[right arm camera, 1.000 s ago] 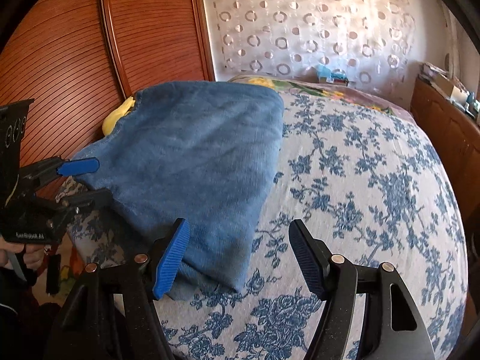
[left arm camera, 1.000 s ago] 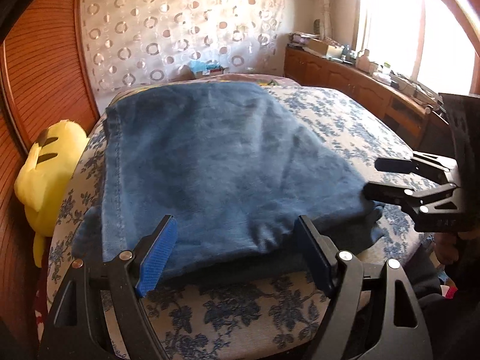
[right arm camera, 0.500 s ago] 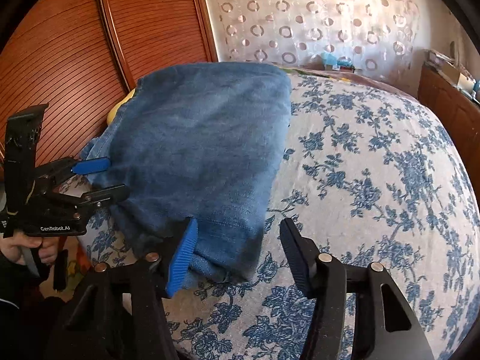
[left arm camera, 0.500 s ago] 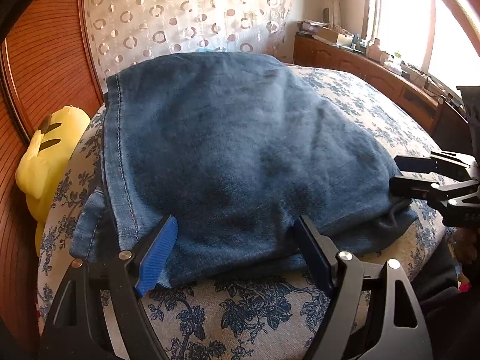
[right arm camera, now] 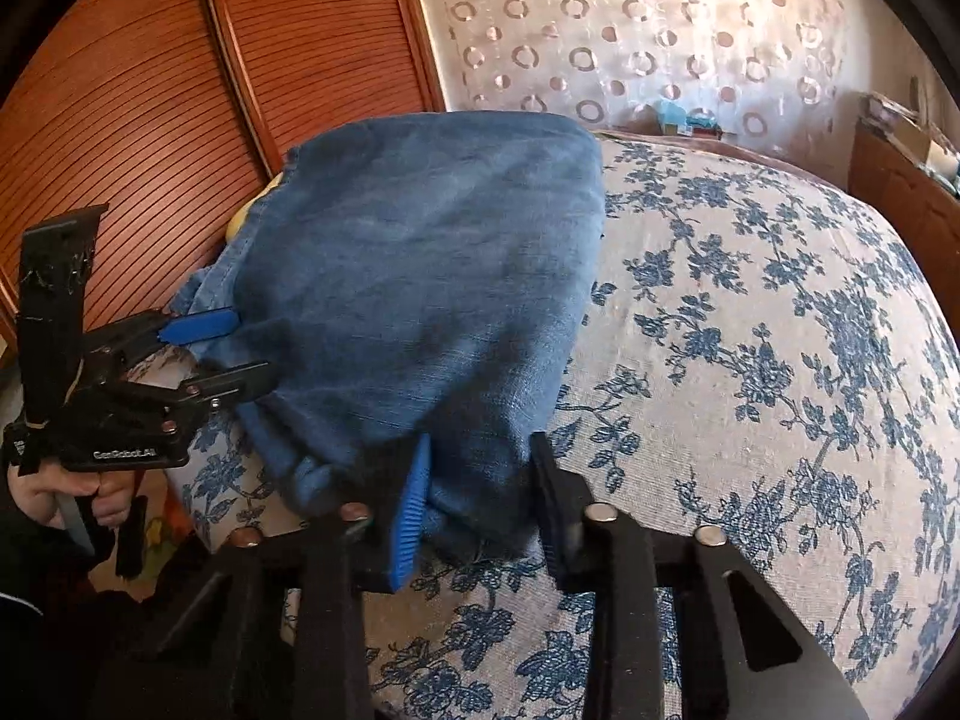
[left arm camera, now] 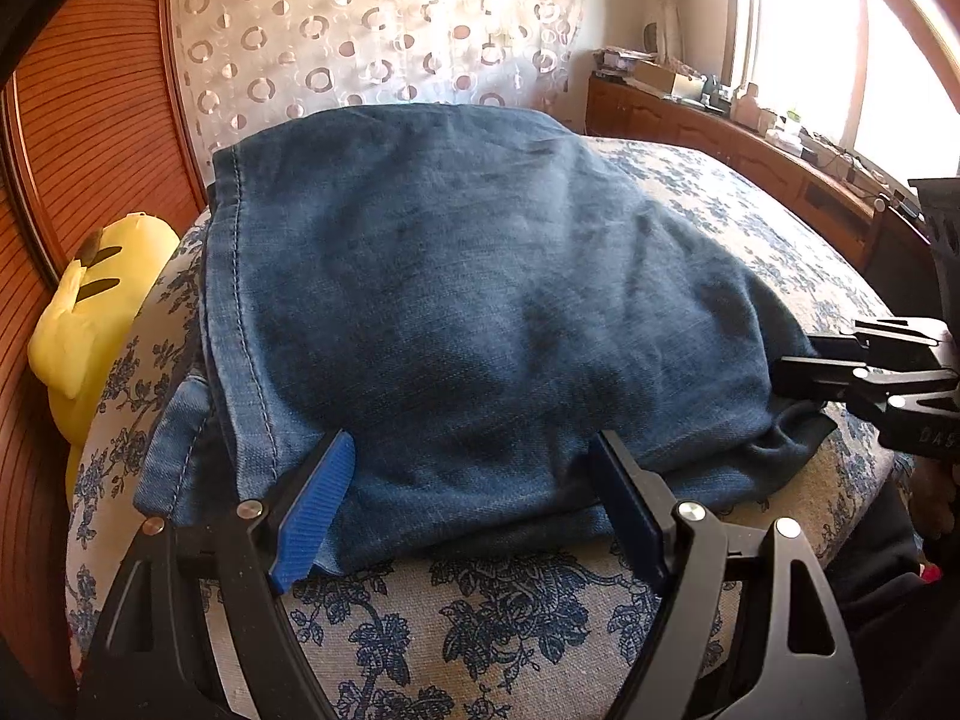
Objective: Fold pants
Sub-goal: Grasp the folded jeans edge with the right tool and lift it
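— Honestly, where are the jeans now?
— Folded in a thick stack at the near left end of the floral bedspread, close to the wooden wardrobe

— And the grippers?
— The right gripper is closing, with the near right corner of the denim between its jaws. The left gripper stands wide, straddling the near hem without pinching

— How will it handle?
— Heavy, limp denim, I'd judge; the layers can slide apart. Take all layers at the near corners, by the stitched side seam, not the top sheet alone
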A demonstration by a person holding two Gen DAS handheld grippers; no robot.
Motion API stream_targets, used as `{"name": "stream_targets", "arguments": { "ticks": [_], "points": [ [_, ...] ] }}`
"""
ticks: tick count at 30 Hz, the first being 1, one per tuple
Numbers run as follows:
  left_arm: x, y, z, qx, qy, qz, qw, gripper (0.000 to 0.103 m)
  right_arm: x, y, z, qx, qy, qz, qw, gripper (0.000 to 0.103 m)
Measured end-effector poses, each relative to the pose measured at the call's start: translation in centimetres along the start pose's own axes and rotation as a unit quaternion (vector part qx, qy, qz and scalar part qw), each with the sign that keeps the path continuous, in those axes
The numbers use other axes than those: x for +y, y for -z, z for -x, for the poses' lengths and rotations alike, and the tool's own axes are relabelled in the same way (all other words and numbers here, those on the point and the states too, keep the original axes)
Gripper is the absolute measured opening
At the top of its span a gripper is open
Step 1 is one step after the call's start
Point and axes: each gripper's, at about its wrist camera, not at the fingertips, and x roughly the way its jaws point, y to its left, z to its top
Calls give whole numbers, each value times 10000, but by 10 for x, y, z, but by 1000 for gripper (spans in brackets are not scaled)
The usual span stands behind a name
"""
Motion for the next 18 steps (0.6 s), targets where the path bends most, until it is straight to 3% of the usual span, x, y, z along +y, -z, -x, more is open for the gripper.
{"name": "stream_targets", "arguments": {
  "ticks": [2,7,18],
  "points": [
    [0,1,1,-15,-5,3,10000,81,-2,-5,5,-73,-65,16,10000,18],
    [2,1,2,-28,53,57,10000,81,4,-21,21,-359,-184,115,9991,11],
    [17,-9,18,-36,210,371,9991,81,20,-49,33,-747,-192,390,9963,8]
  ]
}}
